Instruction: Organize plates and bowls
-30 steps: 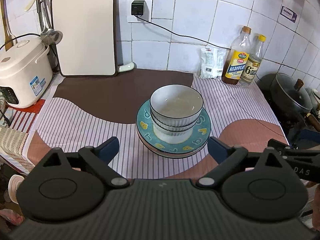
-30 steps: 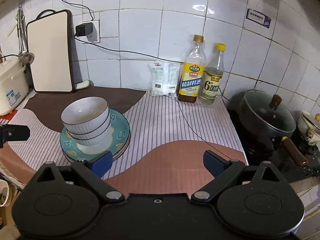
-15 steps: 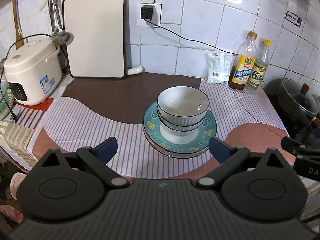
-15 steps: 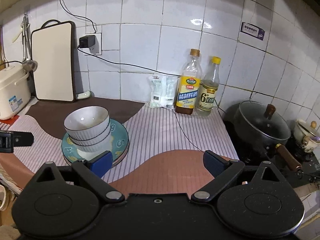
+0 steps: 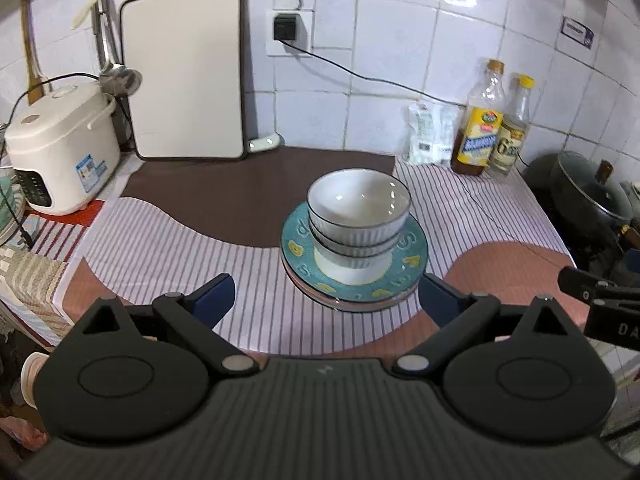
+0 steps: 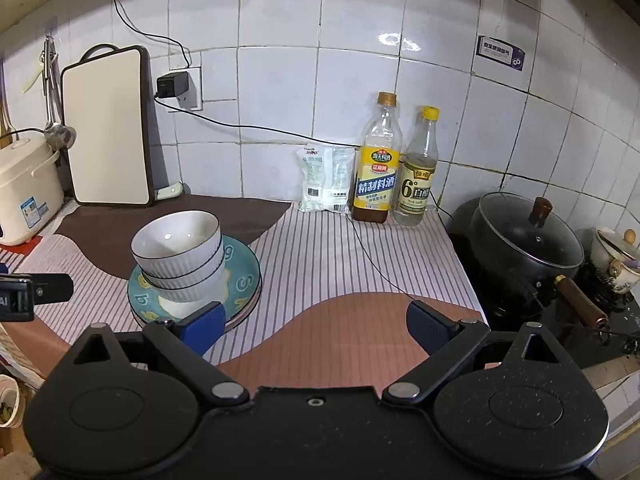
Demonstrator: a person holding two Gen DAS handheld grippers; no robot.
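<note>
Two white ribbed bowls (image 5: pixel 360 216) are nested and stand on a teal plate with yellow letters (image 5: pixel 404 264), which lies on another plate, in the middle of the striped mat. The stack also shows in the right wrist view (image 6: pixel 180 252), on the teal plate (image 6: pixel 244 276). My left gripper (image 5: pixel 326 300) is open and empty, held back from the stack near the counter's front edge. My right gripper (image 6: pixel 314 326) is open and empty, to the right of the stack above the pink part of the mat.
A white rice cooker (image 5: pixel 60 148) stands at the left. A cutting board (image 5: pixel 184 72) leans on the tiled wall. Two bottles (image 6: pixel 376 160) and a packet (image 6: pixel 324 180) stand at the back. A lidded pot (image 6: pixel 524 236) sits on the stove at the right.
Both grippers have drawn back and up from the stack, which looks smaller and farther now. The bowls and plates have not moved.
</note>
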